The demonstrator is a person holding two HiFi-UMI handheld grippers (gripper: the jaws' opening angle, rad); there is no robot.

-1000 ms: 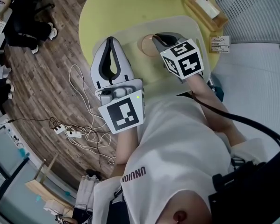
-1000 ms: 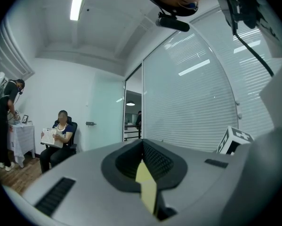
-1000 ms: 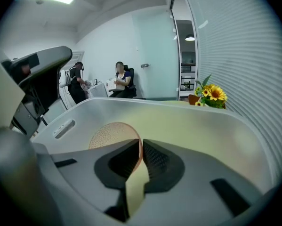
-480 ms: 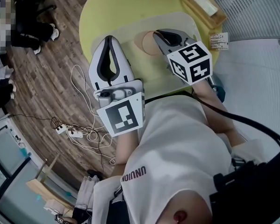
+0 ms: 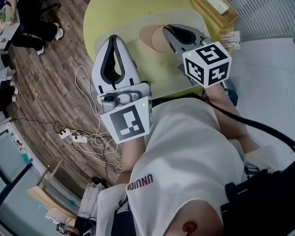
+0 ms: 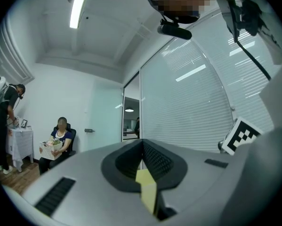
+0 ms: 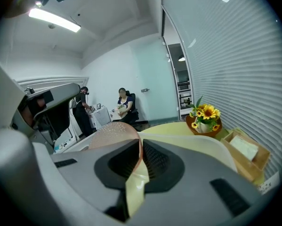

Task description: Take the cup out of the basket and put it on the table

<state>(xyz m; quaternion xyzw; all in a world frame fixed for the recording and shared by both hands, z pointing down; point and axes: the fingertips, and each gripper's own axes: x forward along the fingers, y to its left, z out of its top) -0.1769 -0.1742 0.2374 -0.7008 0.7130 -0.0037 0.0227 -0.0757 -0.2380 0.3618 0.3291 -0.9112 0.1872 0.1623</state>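
Observation:
A pinkish translucent cup (image 5: pixel 149 37) hangs tilted over the far part of the pale basket (image 5: pixel 137 70) on the yellow-green round table (image 5: pixel 117 6). My right gripper (image 5: pixel 164 30) is shut on the cup's rim. In the right gripper view the cup's wall (image 7: pixel 110 132) runs between the closed jaws of that gripper (image 7: pixel 141 144), with the basket's white rim (image 7: pixel 204 145) beyond. My left gripper (image 5: pixel 115 39) sits at the basket's left edge, shut, with nothing between its jaws. The left gripper view has that gripper (image 6: pixel 141 144) pointing up at the room.
A wooden tray with a card (image 5: pixel 213 3) stands at the table's far right; a small printed card (image 5: pixel 230 42) lies near it. A pot of sunflowers (image 7: pixel 204 119) stands further back. Cables and a power strip (image 5: pixel 78 139) lie on the wooden floor to the left. People are across the room.
My right gripper has risen and shifted right, carrying the cup up and toward the basket's far edge. The left gripper has barely moved.

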